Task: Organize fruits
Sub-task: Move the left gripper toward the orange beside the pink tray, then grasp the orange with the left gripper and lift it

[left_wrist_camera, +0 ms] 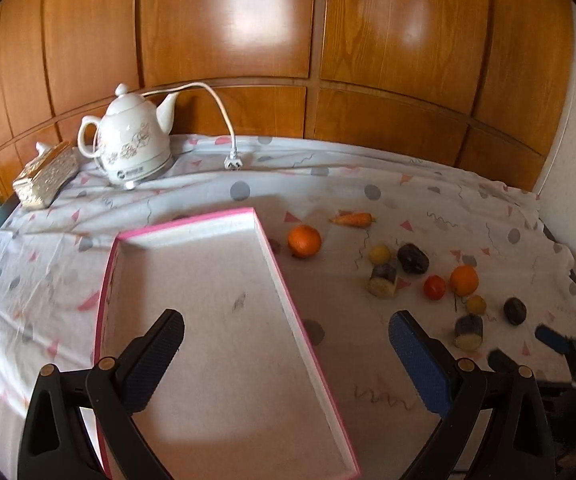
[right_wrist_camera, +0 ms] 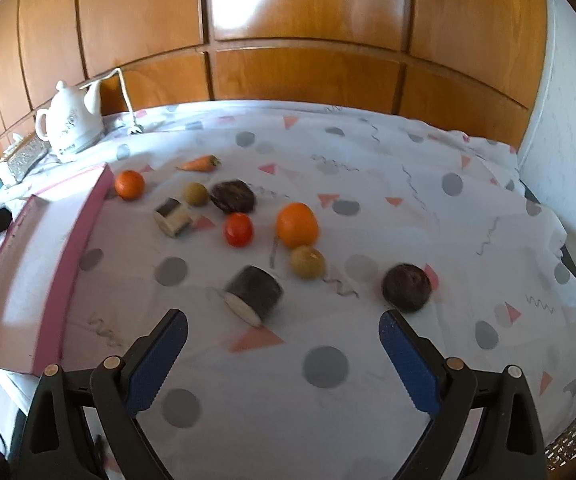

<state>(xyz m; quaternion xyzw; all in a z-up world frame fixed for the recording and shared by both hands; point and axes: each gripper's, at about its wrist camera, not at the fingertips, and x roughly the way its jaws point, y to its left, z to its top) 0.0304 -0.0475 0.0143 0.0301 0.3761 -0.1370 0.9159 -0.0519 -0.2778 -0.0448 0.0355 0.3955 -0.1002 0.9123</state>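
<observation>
Two grippers, left gripper over pink-rimmed tray, right gripper over patterned cloth; jaws of both wide apart, holding nothing. Scattered on cloth right of tray: oranges, tomato, carrot, dark cut pieces. White kettle at far left.

The pink tray runs off the bottom edge of the left view. In the right view the same tray is cut by the left edge and smeared. The right tool shows only as a blur.
</observation>
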